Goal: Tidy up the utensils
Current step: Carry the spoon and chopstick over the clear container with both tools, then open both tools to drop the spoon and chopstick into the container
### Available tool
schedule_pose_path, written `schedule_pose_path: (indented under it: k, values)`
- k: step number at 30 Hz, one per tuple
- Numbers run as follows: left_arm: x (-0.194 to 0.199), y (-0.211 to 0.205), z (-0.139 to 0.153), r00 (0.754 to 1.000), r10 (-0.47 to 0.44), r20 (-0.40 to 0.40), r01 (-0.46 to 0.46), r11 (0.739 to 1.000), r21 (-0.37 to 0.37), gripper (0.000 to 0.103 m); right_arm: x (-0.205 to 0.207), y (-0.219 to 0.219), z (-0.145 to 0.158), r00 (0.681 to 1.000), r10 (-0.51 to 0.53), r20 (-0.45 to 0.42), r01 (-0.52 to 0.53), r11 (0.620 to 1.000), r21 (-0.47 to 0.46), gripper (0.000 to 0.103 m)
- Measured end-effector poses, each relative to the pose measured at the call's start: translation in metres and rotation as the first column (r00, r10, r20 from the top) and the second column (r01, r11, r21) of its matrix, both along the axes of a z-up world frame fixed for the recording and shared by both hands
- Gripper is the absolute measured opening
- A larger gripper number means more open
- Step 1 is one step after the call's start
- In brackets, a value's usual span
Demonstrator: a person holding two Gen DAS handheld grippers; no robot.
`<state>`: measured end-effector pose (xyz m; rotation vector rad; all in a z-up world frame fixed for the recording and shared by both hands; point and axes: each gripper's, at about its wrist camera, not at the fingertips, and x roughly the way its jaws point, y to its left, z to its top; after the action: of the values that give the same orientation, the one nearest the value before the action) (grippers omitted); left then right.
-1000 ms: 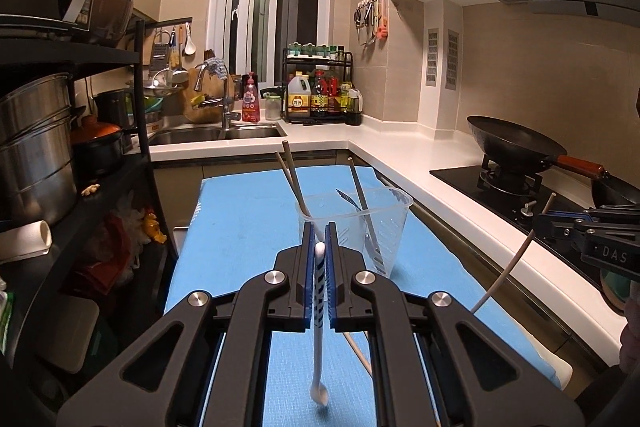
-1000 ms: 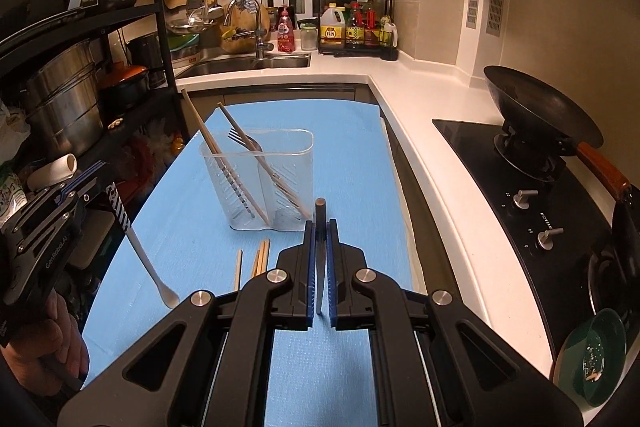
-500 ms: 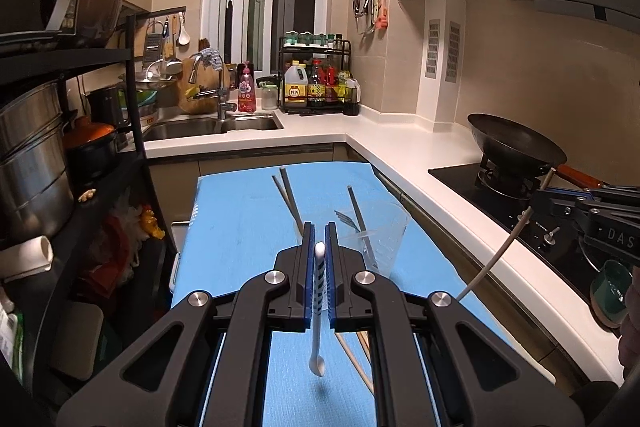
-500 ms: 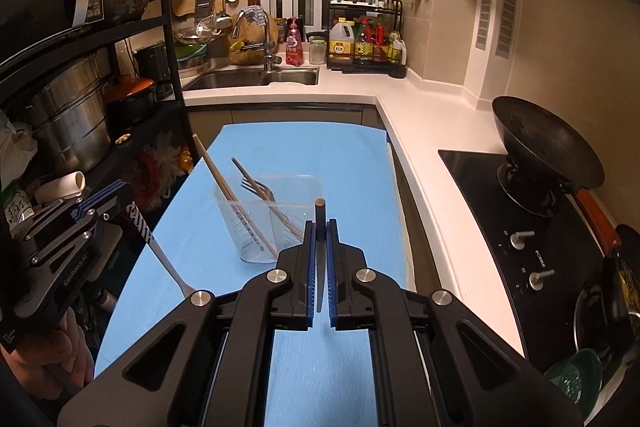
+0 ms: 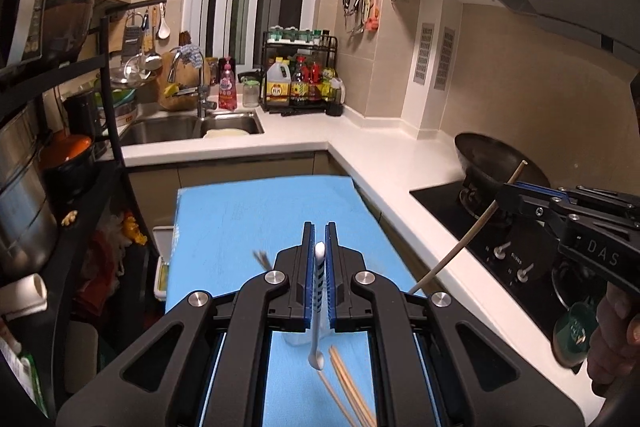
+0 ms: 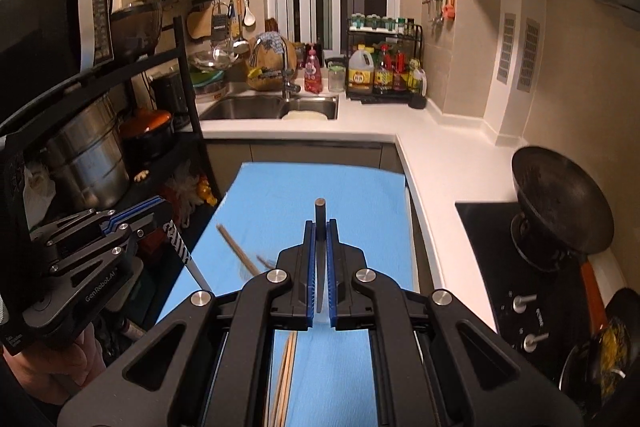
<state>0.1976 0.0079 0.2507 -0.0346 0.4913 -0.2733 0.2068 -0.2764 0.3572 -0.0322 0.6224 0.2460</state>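
The blue mat point(image 5: 260, 223) covers your bench in a narrow kitchen. Nearest you, loose chopsticks point(image 5: 348, 387) lie on the mat. Above them your left tongs point(image 5: 319, 247) are clamped on a white spoon point(image 5: 317, 331) that hangs bowl-down, and your right tongs point(image 6: 320, 227) pinch a single chopstick point(image 5: 468, 239). Beyond the spoon, blurred utensil tips point(image 6: 240, 255) probably mark the clear holder. The sink point(image 5: 188, 127) lies farthest.

A steel double sink point(image 5: 192, 129) is seen far ahead, left of the gripper; a black wire rack of sauce bottles point(image 5: 300, 75) is set beyond it; a black round wok point(image 6: 560, 207) is seen to the right.
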Motion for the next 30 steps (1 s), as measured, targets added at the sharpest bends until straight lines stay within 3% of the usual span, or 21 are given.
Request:
schedule_pose_path:
  k: [4, 7, 19, 25, 30]
  values:
    - [0.021, -0.003, 0.02, 0.999, 0.01, 0.035, -0.01, 1.0, -0.009, 0.005, 0.019, 0.01, 0.014, 1.0, 0.01, 0.023, -0.01, 1.0, -0.007, 0.005]
    - [0.039, -0.01, 0.019, 0.999, 0.015, 0.045, -0.016, 1.0, 0.002, 0.005, 0.036, 0.02, 0.005, 1.0, 0.003, 0.022, -0.002, 0.999, -0.041, 0.005]
    - [0.097, -0.022, -0.065, 0.994, 0.001, -0.11, 0.002, 1.0, 0.03, 0.005, 0.091, 0.028, -0.093, 0.988, 0.002, -0.154, -0.009, 0.999, -0.045, 0.005]
    - [0.102, -0.02, -0.081, 0.989, -0.012, -0.147, 0.017, 0.999, 0.035, 0.005, 0.102, 0.029, -0.127, 0.975, -0.012, -0.221, 0.004, 0.999, -0.037, 0.006]
    - [0.103, -0.021, -0.083, 0.984, -0.038, -0.171, 0.043, 0.999, 0.027, 0.007, 0.103, 0.025, -0.135, 0.967, -0.015, -0.255, 0.012, 1.0, -0.012, 0.017]
